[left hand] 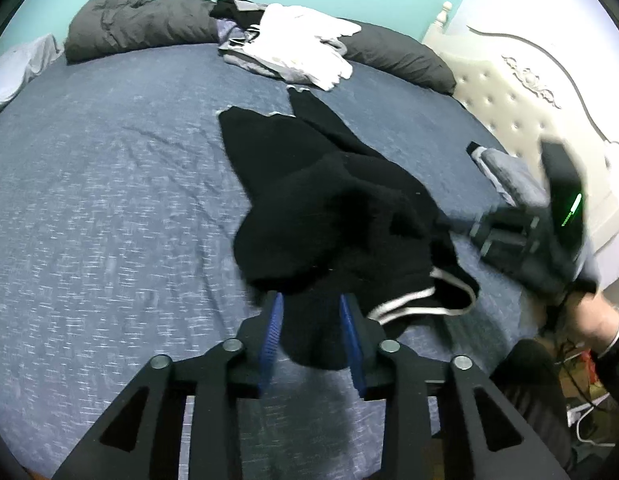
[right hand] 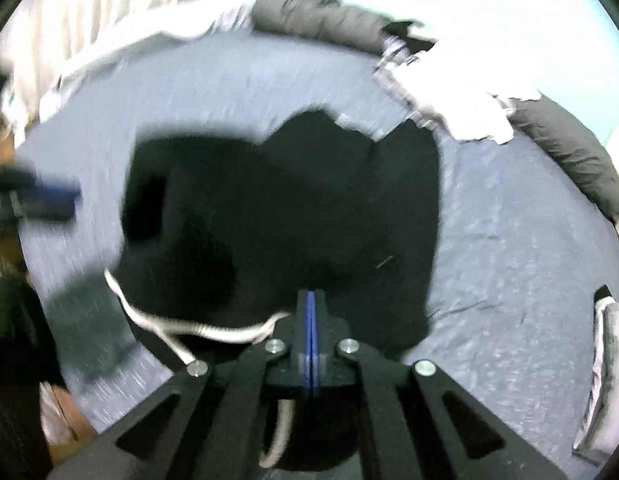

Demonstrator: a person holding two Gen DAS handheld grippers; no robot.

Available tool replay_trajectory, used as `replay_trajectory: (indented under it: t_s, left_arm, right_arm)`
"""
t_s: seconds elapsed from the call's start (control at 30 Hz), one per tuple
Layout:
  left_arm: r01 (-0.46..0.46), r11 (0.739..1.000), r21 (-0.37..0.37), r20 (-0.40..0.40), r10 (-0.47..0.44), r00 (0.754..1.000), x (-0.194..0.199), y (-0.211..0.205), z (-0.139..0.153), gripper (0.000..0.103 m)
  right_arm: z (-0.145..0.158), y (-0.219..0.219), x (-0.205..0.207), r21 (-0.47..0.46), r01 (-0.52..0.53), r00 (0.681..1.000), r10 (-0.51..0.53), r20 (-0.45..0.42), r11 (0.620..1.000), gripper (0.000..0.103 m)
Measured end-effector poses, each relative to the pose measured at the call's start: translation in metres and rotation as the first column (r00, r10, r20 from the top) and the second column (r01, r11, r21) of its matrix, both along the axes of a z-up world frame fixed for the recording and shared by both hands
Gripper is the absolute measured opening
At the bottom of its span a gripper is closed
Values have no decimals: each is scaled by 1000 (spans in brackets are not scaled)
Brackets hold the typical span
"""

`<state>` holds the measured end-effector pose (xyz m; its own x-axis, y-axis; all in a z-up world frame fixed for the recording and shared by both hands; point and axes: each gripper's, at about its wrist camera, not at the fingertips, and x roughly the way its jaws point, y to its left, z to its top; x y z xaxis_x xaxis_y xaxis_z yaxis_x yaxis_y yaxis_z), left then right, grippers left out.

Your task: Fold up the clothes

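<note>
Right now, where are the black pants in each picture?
Left wrist view: the black pants lie mid-picture on the blue bed, their near end between the left gripper fingers.
Right wrist view: the black pants fill the middle, the right gripper shut on their near edge.
Shared landmark: the white clothes pile at the far side of the bed.

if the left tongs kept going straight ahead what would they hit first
The black garment: it is already bunched between the left tongs and lies on along the bed ahead. Depth beyond that is unclear.
</note>
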<state>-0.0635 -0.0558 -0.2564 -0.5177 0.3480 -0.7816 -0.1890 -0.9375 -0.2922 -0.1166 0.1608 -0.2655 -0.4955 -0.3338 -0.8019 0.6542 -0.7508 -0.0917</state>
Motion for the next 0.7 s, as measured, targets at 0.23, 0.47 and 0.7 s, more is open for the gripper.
replay_trajectory:
  t_s: [0.23, 0.47, 0.7]
  left_arm:
    - [52, 999, -5, 9, -52, 999, -3, 31, -7, 36]
    - [28, 999, -26, 16, -27, 999, -4, 27, -7, 40]
    - [-25, 1000, -16, 7, 25, 1000, -3, 0, -2, 42]
  right_arm:
    - [37, 25, -20, -105, 35, 996, -26, 85, 994, 0]
    - [-19, -7, 8, 47, -88, 988, 81, 130, 995, 42]
    - [-72, -38, 31, 248, -193, 980, 172, 101, 949, 42]
